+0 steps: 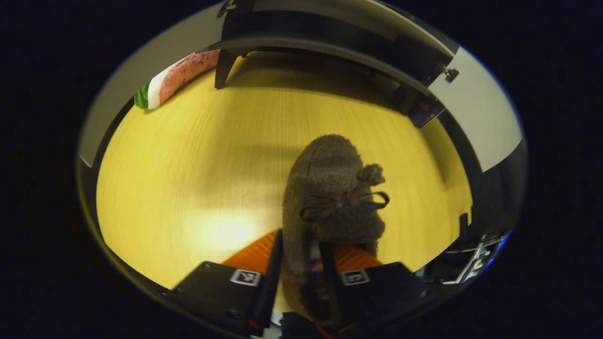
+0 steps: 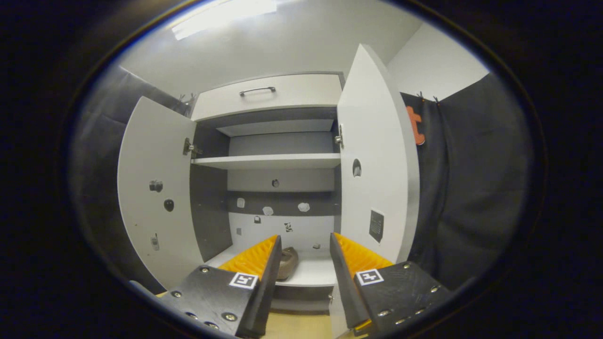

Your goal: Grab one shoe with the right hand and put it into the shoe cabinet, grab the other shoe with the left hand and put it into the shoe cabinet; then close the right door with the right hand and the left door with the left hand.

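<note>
Left claw holds the second fuzzy shoe; first shoe already on the cabinet shelf.

In the left gripper view the left claw (image 1: 301,263) is closed narrow on the heel end of a brown fleecy shoe (image 1: 330,197), which hangs toe-forward above the yellow wooden floor (image 1: 188,165), a small bow (image 1: 346,202) on its top. It looks soft and light, with a pile that gives under pressure, so the grip is best kept on the firmer heel rim and sole edge, not on loose fluff, or it may sag or slip. In the right gripper view the right claw (image 2: 301,263) stands wide and empty, facing the shoe cabinet (image 2: 278,162); both doors, left door (image 2: 155,188) and right door (image 2: 377,179), are open, and the other shoe (image 2: 287,263) lies on the bottom shelf (image 2: 306,273).
</note>
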`<move>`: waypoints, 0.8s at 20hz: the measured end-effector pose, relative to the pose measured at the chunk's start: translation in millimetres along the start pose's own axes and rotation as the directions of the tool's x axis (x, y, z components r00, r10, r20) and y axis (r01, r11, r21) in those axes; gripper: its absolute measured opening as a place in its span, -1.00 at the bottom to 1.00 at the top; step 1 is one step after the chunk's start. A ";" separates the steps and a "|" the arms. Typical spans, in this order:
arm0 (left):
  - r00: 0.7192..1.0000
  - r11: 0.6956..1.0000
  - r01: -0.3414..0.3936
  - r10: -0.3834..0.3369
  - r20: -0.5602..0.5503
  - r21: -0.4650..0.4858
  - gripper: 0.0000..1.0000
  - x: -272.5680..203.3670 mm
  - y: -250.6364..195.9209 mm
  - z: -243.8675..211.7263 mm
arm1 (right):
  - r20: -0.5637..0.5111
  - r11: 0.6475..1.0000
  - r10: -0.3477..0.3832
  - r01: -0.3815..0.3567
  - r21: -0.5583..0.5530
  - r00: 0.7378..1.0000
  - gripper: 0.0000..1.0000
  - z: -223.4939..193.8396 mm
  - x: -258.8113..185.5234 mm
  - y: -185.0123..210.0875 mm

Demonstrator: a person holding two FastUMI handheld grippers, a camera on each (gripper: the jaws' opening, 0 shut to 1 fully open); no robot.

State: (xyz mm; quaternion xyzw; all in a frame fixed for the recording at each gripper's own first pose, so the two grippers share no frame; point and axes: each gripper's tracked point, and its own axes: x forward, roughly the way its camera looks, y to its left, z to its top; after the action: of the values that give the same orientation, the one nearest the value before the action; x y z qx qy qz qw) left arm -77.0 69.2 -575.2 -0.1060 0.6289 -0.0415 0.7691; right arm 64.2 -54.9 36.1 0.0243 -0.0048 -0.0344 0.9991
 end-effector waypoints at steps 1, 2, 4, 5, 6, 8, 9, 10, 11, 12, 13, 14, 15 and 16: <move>1.000 1.000 0.003 -0.003 -0.005 -0.025 -0.14 -2.8 0.8 1.3 | 0.007 1.000 -0.008 0.008 0.003 1.000 0.22 1.9 -2.7 -1.5; 1.000 0.999 -0.001 0.000 -0.013 -0.049 -0.24 -1.3 3.6 5.0 | 0.014 1.000 -0.019 0.019 0.006 1.000 0.22 3.3 -4.5 -3.6; 1.000 0.994 -0.013 0.012 -0.014 -0.108 -0.46 -2.3 7.5 8.0 | 0.021 0.999 -0.034 0.034 0.012 0.999 0.22 6.3 -10.7 -7.5; 1.000 0.991 -0.025 0.023 -0.015 -0.128 -0.60 -1.3 9.2 10.4 | 0.018 0.999 -0.039 0.039 0.014 0.999 0.22 6.6 -15.2 -9.6; 0.999 0.990 -0.032 0.033 0.002 -0.134 -0.81 -2.1 9.2 10.8 | 0.017 0.999 -0.044 0.044 0.016 0.999 0.22 6.5 -17.4 -11.8; 0.999 0.995 -0.041 0.042 0.017 -0.095 -0.95 -6.8 8.4 11.5 | 0.015 0.998 -0.053 0.053 0.019 0.998 0.22 5.4 -22.3 -15.9; 0.998 0.997 -0.041 0.044 0.040 -0.071 -0.96 -8.7 7.6 14.7 | 0.011 0.998 -0.057 0.056 0.021 0.998 0.22 5.5 -24.6 -17.4; 0.997 0.998 -0.044 0.047 0.061 -0.049 -0.97 -10.0 10.6 19.7 | 0.009 0.998 -0.062 0.062 0.024 0.998 0.22 4.9 -26.5 -20.6; 0.995 0.998 -0.052 0.054 0.086 -0.028 -0.97 -12.1 13.4 26.5 | 0.008 0.997 -0.068 0.068 0.028 0.998 0.22 4.5 -28.5 -23.4; 0.993 0.999 -0.053 0.054 0.107 -0.015 -0.97 -16.4 15.8 33.5 | 0.005 0.997 -0.072 0.071 0.034 0.997 0.22 3.1 -29.7 -25.5; 0.991 0.999 -0.049 0.050 0.126 -0.010 -0.98 -20.9 15.9 37.9 | 0.000 0.996 -0.074 0.074 0.041 0.997 0.22 1.6 -31.0 -27.0; 0.986 0.999 -0.042 0.042 0.158 -0.003 -0.97 -22.3 16.8 41.4 | -0.003 0.996 -0.076 0.076 0.050 0.997 0.22 0.0 -31.4 -28.8; 0.981 0.999 -0.039 0.038 0.188 0.004 -0.97 -26.4 19.6 48.1 | -0.005 0.995 -0.077 0.077 0.059 0.997 0.22 -0.5 -32.6 -30.3; 0.976 0.999 -0.038 0.036 0.217 0.007 -0.97 -32.0 21.9 54.3 | -0.007 0.995 -0.078 0.078 0.069 0.997 0.22 -0.6 -32.9 -31.1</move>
State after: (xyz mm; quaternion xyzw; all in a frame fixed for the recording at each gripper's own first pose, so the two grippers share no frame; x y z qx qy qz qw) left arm -32.1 102.9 -539.2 -0.0940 0.5430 -0.0187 0.8342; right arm 29.3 -83.6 33.7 0.0592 -0.0030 -0.0733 0.9955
